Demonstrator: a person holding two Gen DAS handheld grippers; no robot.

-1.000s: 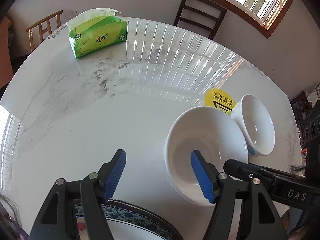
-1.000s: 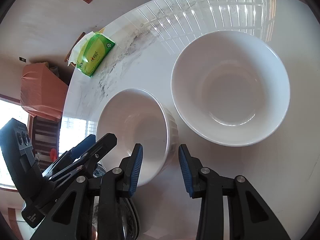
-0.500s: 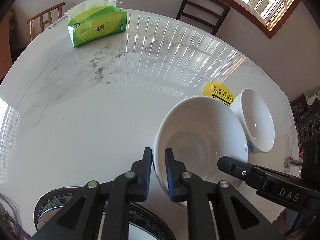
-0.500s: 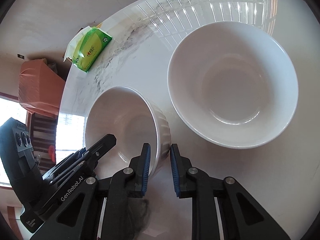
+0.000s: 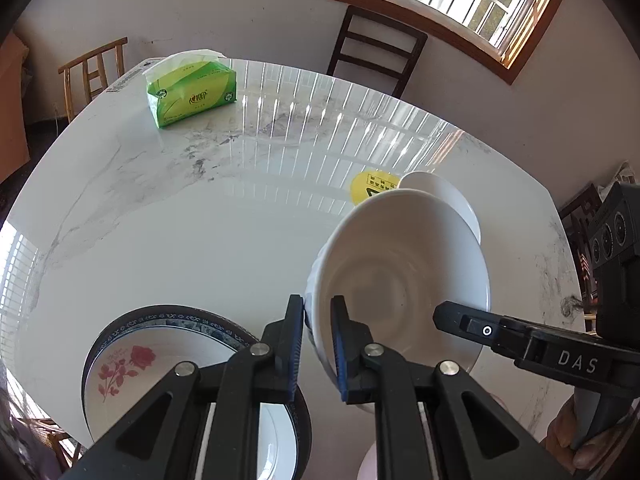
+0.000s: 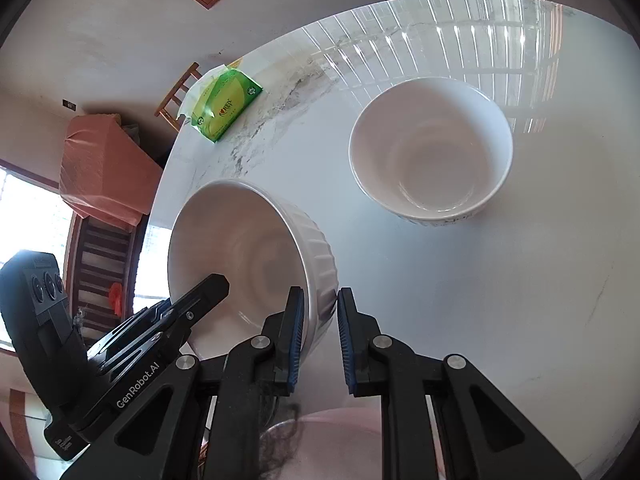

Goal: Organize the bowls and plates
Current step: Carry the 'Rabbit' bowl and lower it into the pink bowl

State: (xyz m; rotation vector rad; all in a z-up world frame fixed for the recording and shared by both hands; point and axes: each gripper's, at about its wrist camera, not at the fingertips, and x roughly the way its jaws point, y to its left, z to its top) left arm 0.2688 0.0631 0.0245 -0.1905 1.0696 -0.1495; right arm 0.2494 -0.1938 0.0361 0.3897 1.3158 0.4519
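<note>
left wrist view is showing two bowls, one plate [image 5: 168, 364]; right wrist view is lacking it; left gripper [image 5: 316, 344] and right gripper [image 6: 318, 338] are both pinching the ribbed bowl [image 5: 404, 276]; the plain bowl [image 6: 432, 152] is sitting alone.

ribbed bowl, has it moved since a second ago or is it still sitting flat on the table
Yes. The ribbed bowl is now tilted and lifted, higher against the smooth bowl than before, with both grippers shut on its rim.

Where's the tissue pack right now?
The tissue pack lies at the table's far left corner in the left wrist view, near a wooden chair.
</note>
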